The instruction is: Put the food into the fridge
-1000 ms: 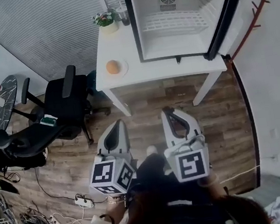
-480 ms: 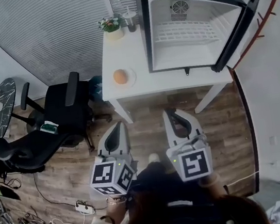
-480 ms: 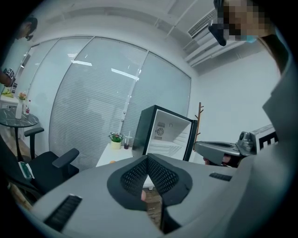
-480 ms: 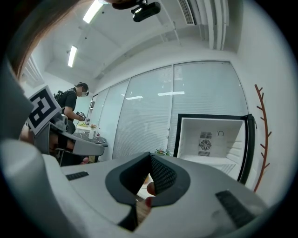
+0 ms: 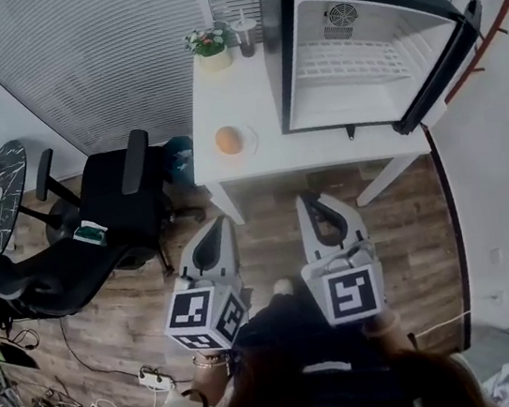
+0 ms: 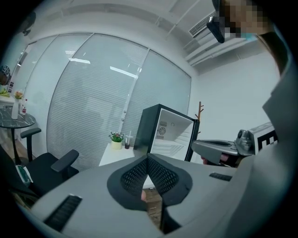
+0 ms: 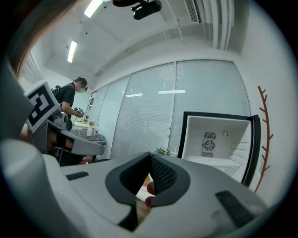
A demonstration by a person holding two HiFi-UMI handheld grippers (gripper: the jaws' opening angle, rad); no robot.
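Fridge [image 5: 355,50]: stood on the table's right half, door swung wide, white shelf bare, so nothing needed opening
Table [image 5: 258,164]: well ahead of both grippers; the approach looked best aimed at its left front
Left gripper [image 5: 212,228]: jaws clenched on nothing; they should part before the reach
Right gripper [image 5: 309,203]: likewise pressed together, empty
Food [image 5: 229,139]: orange, round, on a small plate [image 5: 250,144] left of the fridge
Office chair [image 5: 111,195]: beside the table's left leg, might crowd the left arm
Potted plant [image 5: 210,45], cup [image 5: 246,34]: at the back edge, off the path
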